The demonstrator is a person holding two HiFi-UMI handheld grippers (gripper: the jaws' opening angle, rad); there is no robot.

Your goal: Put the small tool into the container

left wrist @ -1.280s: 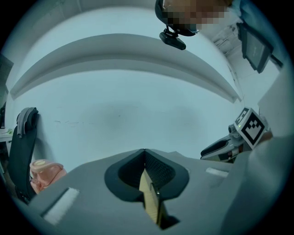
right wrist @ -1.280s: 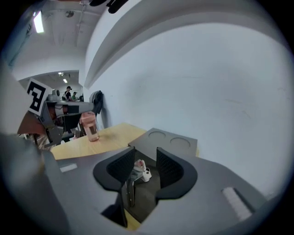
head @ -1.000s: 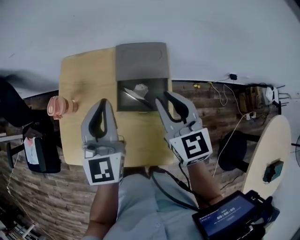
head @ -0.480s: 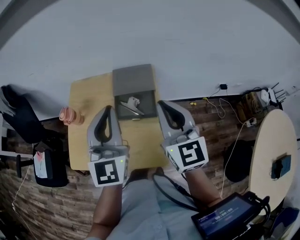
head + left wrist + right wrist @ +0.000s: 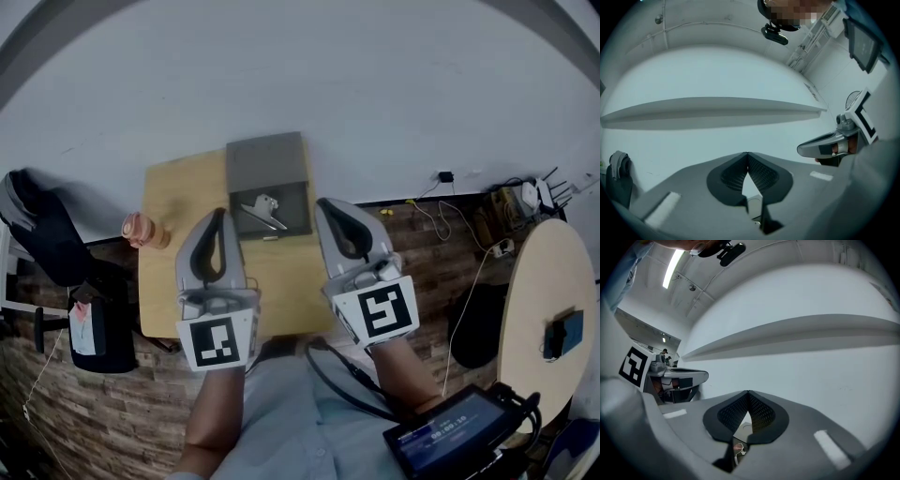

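A grey container (image 5: 267,161) stands on the wooden table (image 5: 178,187) with its lid folded back. The small pale tool (image 5: 263,208) lies inside its dark tray. My left gripper (image 5: 218,215) hovers over the table, left of and nearer than the tray, shut on nothing. My right gripper (image 5: 326,203) hangs just right of the tray, also shut and empty. In the left gripper view the jaws (image 5: 747,154) meet at their tips against a bare white wall, with the right gripper (image 5: 828,148) alongside. In the right gripper view my own closed jaws (image 5: 748,392) face that wall, the left gripper (image 5: 687,377) beside them.
A pink object (image 5: 138,228) sits at the table's left edge. Left of the table stands a dark chair (image 5: 42,234). A round pale table (image 5: 539,309) and floor cables (image 5: 441,211) lie to the right. A screen device (image 5: 459,433) is at my lower right.
Both grippers have risen and drawn back from the container, which now looks smaller and farther off. The right jaws, apart near the tray a second ago, are closed. The tool stays in the tray.
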